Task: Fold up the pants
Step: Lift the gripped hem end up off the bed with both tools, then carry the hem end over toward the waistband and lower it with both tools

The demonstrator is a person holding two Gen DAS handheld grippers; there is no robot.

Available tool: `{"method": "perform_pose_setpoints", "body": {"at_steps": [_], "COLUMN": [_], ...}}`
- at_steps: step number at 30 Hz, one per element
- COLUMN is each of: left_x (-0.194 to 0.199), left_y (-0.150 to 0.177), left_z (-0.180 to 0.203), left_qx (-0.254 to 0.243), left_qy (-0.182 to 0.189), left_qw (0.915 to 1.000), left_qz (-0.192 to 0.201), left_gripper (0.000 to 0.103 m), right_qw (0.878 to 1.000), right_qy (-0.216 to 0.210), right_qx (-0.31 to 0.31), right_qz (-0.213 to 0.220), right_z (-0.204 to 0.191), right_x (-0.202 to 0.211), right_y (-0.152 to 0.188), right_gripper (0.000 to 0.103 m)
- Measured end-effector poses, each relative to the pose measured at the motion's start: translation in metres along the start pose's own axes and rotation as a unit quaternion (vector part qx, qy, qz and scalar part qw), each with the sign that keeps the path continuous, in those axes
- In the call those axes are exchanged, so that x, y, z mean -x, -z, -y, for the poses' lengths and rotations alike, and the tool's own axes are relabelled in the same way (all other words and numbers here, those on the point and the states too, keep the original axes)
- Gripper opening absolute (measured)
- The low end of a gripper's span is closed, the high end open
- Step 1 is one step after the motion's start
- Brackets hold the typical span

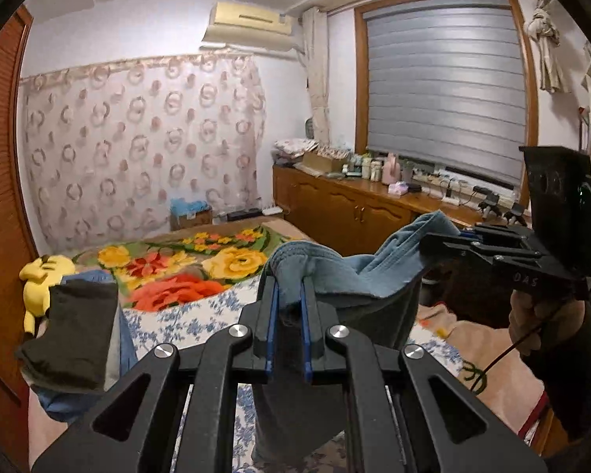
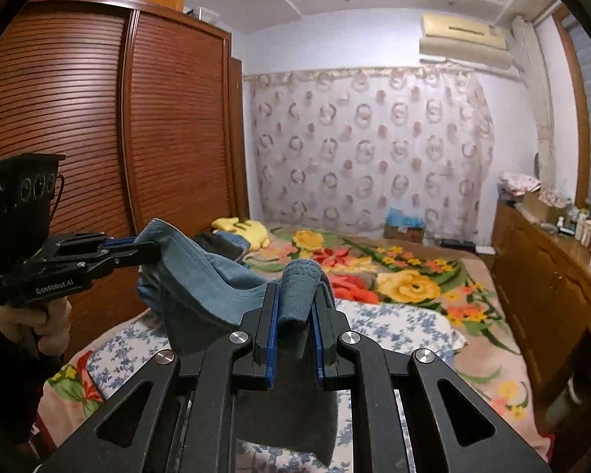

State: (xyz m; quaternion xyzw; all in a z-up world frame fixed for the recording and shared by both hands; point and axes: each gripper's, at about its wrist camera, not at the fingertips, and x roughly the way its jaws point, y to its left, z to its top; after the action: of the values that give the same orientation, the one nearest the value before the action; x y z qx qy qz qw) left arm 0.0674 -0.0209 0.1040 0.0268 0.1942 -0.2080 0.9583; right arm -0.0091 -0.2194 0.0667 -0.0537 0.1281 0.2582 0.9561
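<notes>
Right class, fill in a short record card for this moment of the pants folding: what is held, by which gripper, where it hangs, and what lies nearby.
item: blue pants
left gripper: shut on pants edge
right gripper: shut on pants edge
pants state: lifted, slung between both grippers, rest hanging down
below: bed with floral blanket
nearby: yellow plush toy, dark folded clothes at bed's side

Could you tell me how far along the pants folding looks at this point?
Early. Done: both tongs, left and right, are shut on the blue pants. In hand: the pants hang lifted between them above the bed. Left: laying them flat and folding; no finished fold shows.
</notes>
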Motion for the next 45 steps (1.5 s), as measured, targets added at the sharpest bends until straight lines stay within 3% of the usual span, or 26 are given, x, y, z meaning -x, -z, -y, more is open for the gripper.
{"method": "perform_pose_setpoints", "body": {"at_steps": [12, 16, 22, 26, 29, 32, 36, 41, 45], "left_x": [-0.088, -0.112, -0.129, -0.117, -0.102, -0.098, -0.093, -0.083, -0.073], "left_y": [0.033, 0.021, -0.039, -0.077, -0.083, -0.060, 0.006, 0.085, 0.120], "left_z": [-0.046, -0.060, -0.076, -0.075, -0.071, -0.065, -0.060, -0.046, -0.035], "left_qx": [0.032, 0.036, 0.019, -0.001, -0.010, -0.023, -0.004, 0.019, 0.032], "left_qy": [-0.014, -0.020, -0.044, -0.060, -0.062, -0.066, -0.062, -0.046, -0.040], "left_qw": [0.9964, 0.9957, 0.9980, 0.9982, 0.9979, 0.9975, 0.9956, 0.9896, 0.9863], "left_qz": [-0.078, -0.083, -0.043, 0.003, 0.016, -0.010, -0.070, -0.135, -0.157], "left_gripper": [0.011, 0.011, 0.011, 0.011, 0.011, 0.011, 0.011, 0.011, 0.011], "right_qw": [0.996, 0.995, 0.998, 0.999, 0.999, 0.999, 0.997, 0.987, 0.983], "right_qy": [-0.011, -0.007, 0.020, 0.046, 0.045, 0.038, 0.005, -0.027, -0.030], "right_qx": [0.012, 0.018, 0.023, 0.021, 0.019, 0.027, 0.008, 0.003, 0.004], "right_qz": [-0.085, -0.098, -0.056, 0.008, 0.021, -0.008, -0.074, -0.159, -0.183], "right_z": [0.030, 0.035, 0.054, 0.061, 0.057, 0.048, 0.033, 0.002, -0.018], "right_x": [-0.105, -0.135, -0.173, -0.164, -0.151, -0.150, -0.149, -0.140, -0.129], "right_y": [-0.029, -0.054, -0.121, -0.173, -0.188, -0.174, -0.133, -0.080, -0.062], "right_gripper": [0.014, 0.014, 0.014, 0.014, 0.014, 0.014, 0.014, 0.014, 0.014]}}
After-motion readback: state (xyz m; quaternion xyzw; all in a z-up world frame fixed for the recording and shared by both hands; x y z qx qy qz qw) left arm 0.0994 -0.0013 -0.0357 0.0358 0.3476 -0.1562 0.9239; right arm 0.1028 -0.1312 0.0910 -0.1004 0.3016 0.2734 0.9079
